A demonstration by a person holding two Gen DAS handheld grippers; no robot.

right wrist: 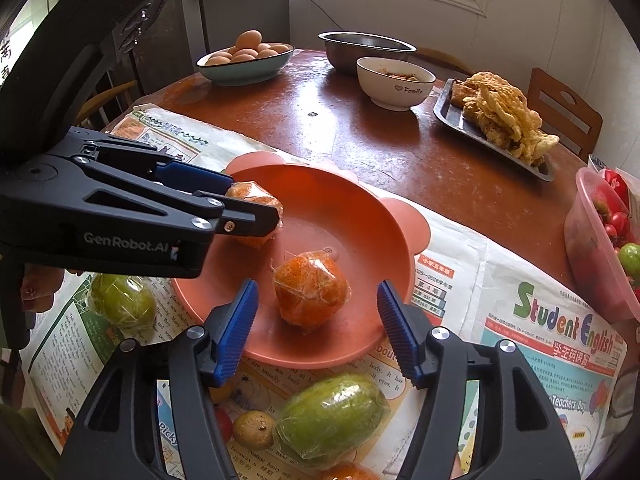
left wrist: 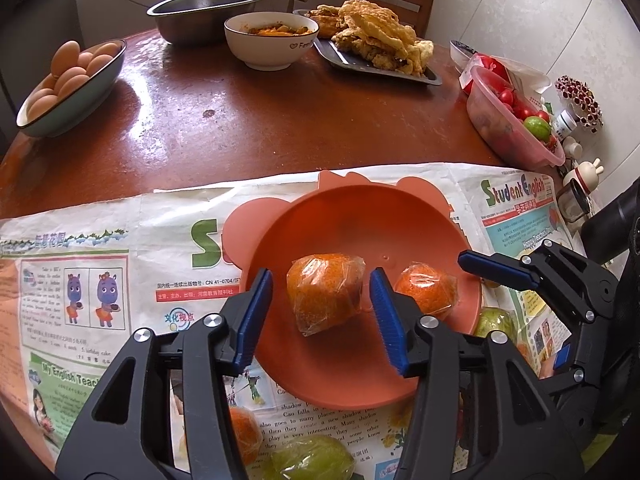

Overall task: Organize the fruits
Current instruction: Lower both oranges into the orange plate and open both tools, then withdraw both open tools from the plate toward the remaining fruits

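Note:
An orange plate (left wrist: 360,376) (right wrist: 372,224) lies on newspaper and holds two plastic-wrapped oranges. My left gripper (left wrist: 320,316) is open, its fingers on either side of one wrapped orange (left wrist: 324,294), which also shows in the right wrist view (right wrist: 252,200) behind the left gripper (right wrist: 248,200). My right gripper (right wrist: 316,330) is open around the other wrapped orange (right wrist: 310,292) (left wrist: 426,290); it reaches in from the right in the left wrist view (left wrist: 492,270). Both oranges rest on the plate.
On the newspaper near me lie a wrapped green fruit (right wrist: 332,416), another green fruit (right wrist: 122,300), a small brown fruit (right wrist: 254,430) and another orange (left wrist: 244,432). Farther off are an egg bowl (left wrist: 68,88), a steel basin (left wrist: 204,12), a white bowl (left wrist: 270,40), a fried-food tray (left wrist: 380,44) and a pink tomato basket (left wrist: 512,120).

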